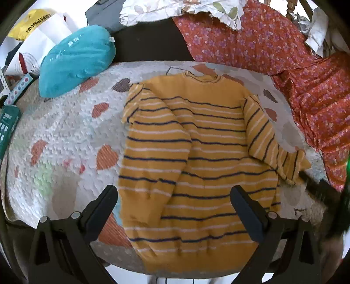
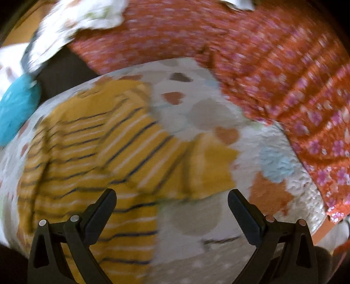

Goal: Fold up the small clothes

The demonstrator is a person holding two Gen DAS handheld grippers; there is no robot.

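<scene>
A small yellow sweater point(image 1: 203, 166) with navy and white stripes lies flat on a white quilt with heart prints point(image 1: 72, 135). Its left sleeve is folded over the body; its right sleeve point(image 1: 269, 139) stretches out to the right. My left gripper point(image 1: 174, 196) hovers open above the sweater's lower half, holding nothing. In the blurred right wrist view the same sweater point(image 2: 91, 153) lies left of centre and its sleeve cuff point(image 2: 210, 166) sits just beyond my right gripper point(image 2: 171, 201), which is open and empty. A dark blurred shape at the right edge of the left wrist view point(image 1: 323, 192) lies by that cuff.
A red floral cloth point(image 1: 284, 54) point(image 2: 273, 65) is heaped along the back and right of the quilt. A teal cushion point(image 1: 76, 59) point(image 2: 15, 107) rests at the back left, with bags and boxes point(image 1: 32, 32) beyond it. A white floral fabric point(image 1: 179, 8) lies at the back.
</scene>
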